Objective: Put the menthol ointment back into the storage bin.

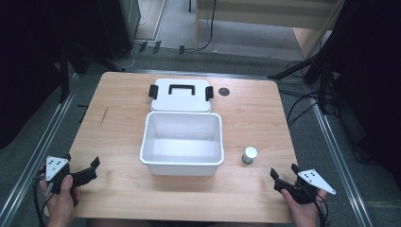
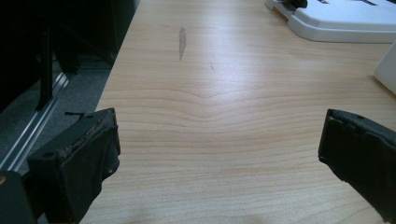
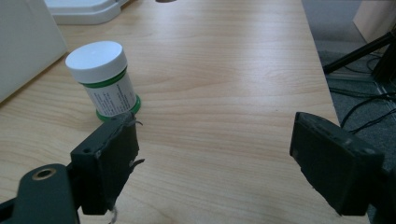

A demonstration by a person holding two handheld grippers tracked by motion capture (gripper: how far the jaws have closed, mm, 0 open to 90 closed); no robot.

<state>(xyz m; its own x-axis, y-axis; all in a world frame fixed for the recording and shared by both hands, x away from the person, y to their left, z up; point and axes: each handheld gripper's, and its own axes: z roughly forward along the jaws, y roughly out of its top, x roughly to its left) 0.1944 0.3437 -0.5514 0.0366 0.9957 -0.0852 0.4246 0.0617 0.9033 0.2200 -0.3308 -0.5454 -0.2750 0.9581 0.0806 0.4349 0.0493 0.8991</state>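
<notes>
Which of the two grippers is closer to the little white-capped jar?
The right gripper. The jar stands just ahead of it beside the white bin, while the left gripper sits across the table.

box (image 1: pixel 182 163) white | jar (image 3: pixel 105 84) white-capped, green-trimmed | table (image 1: pixel 255 118) light woodgrain

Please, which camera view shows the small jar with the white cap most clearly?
The right gripper view shows the jar best: it is close, upright on the table, with its white cap, green rim and printed label visible. In the high view the jar is small, standing to the right of the box, without readable detail.
</notes>
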